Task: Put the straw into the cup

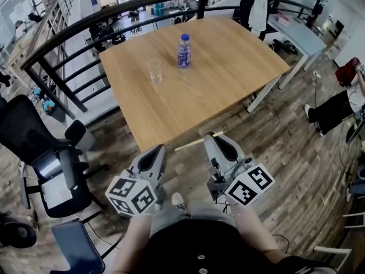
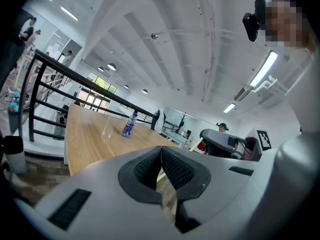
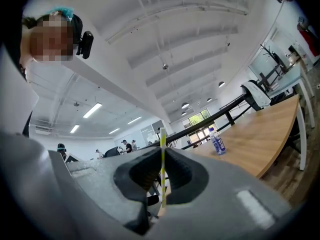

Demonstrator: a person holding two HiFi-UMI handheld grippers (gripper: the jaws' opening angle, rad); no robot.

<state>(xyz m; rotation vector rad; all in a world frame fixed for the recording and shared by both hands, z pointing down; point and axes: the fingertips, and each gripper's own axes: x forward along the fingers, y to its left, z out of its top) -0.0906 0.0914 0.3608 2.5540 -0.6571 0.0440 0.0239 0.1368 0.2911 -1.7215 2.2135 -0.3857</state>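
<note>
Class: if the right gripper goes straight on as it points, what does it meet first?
Likely the near edge of the table, just ahead of the right gripper and its straw; height is hard to judge.

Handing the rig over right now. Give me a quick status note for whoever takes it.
Left gripper: shut, nothing in it.
Right gripper: shut on the thin yellow straw, which lies crosswise in the jaws and sticks out towards the left gripper.
The clear cup stands upright and empty on the wooden table, with a blue-labelled plastic bottle beside it. Both grippers are short of the table's near edge.
Done: straw in hand.
Left: carry it to the cup, tip it upright, drop it in.
</note>
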